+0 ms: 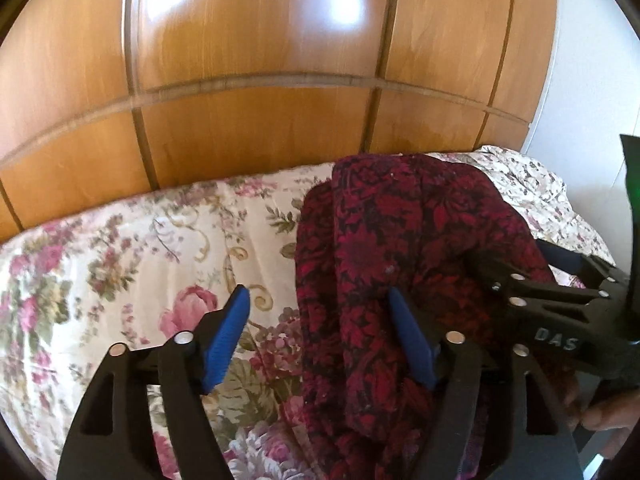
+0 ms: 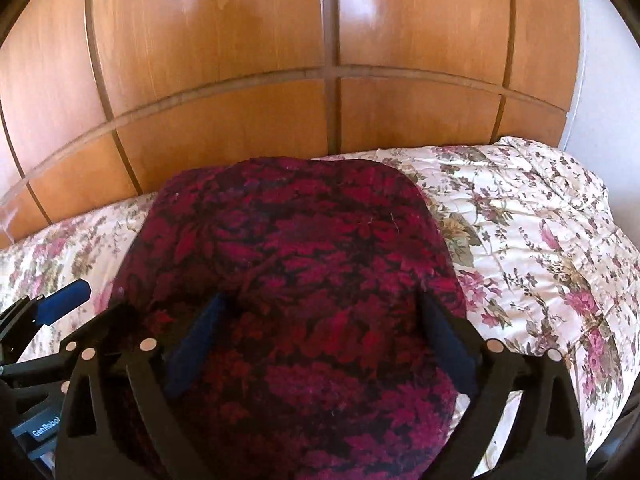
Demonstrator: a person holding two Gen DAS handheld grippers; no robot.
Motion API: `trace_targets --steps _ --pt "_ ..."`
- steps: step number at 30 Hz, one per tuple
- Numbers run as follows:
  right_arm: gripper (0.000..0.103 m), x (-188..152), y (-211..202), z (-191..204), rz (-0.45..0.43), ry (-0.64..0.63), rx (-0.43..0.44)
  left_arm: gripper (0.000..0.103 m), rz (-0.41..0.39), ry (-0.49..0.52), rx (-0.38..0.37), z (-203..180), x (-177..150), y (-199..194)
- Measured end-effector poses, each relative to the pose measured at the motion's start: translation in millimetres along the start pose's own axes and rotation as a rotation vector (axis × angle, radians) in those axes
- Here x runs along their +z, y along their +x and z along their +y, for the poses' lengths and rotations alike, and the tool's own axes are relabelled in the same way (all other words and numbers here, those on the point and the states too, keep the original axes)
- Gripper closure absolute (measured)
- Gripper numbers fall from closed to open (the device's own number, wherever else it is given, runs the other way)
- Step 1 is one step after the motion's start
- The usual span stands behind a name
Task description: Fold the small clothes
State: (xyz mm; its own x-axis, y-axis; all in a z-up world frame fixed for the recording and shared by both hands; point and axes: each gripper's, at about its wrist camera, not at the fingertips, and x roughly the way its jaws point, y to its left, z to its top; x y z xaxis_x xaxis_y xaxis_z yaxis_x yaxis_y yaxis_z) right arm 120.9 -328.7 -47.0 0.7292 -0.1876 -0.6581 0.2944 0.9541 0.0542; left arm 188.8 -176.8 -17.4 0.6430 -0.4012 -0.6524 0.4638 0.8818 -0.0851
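A wooden wardrobe (image 2: 224, 80) backs the floral bedspread (image 1: 120, 248). The crimson patterned garment (image 2: 304, 280) lies bunched on it. Only the left view shows a hand (image 1: 608, 416). Left gripper (image 1: 320, 336) gapes beside the cloth; right gripper (image 2: 320, 340) straddles it, unclamped.

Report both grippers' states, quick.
Left gripper: open, holding nothing.
Right gripper: open wide over the red patterned garment, not gripping it.

Left gripper (image 1: 320, 336): black slotted frame, silver rivets, ribbed blue pads; right gripper (image 2: 320, 344): same black frame, silver rivets, dark blue pads, white lettering "DAS" on body
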Motion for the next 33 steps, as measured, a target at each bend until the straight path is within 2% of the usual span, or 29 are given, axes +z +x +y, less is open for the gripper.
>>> trace_targets --steps 6,10,16,24,25,33 --pt "0.003 -3.8 -33.4 3.1 -0.038 0.03 -0.032 0.03 -0.037 -0.002 0.002 -3.6 0.7 -31.3" --pt "0.002 -10.2 -55.8 8.0 -0.067 0.069 -0.062 0.023 -0.062 -0.012 0.011 -2.6 -3.4 -51.4" --pt "0.002 -34.8 -90.9 18.5 -0.091 0.085 -0.094 0.021 -0.079 -0.044 0.02 6.1 -14.3 -80.0" --pt "0.002 -82.8 -121.9 35.8 -0.077 0.106 -0.139 0.015 -0.108 -0.066 0.057 13.4 -39.5 -118.4" --pt "0.002 -86.5 -125.3 38.0 -0.08 0.105 -0.154 0.012 -0.114 -0.069 0.063 13.9 -43.7 -122.7" --pt "0.002 -86.4 -141.2 43.4 -0.091 0.114 -0.246 0.004 -0.093 -0.085 0.096 16.7 -78.8 -137.3"
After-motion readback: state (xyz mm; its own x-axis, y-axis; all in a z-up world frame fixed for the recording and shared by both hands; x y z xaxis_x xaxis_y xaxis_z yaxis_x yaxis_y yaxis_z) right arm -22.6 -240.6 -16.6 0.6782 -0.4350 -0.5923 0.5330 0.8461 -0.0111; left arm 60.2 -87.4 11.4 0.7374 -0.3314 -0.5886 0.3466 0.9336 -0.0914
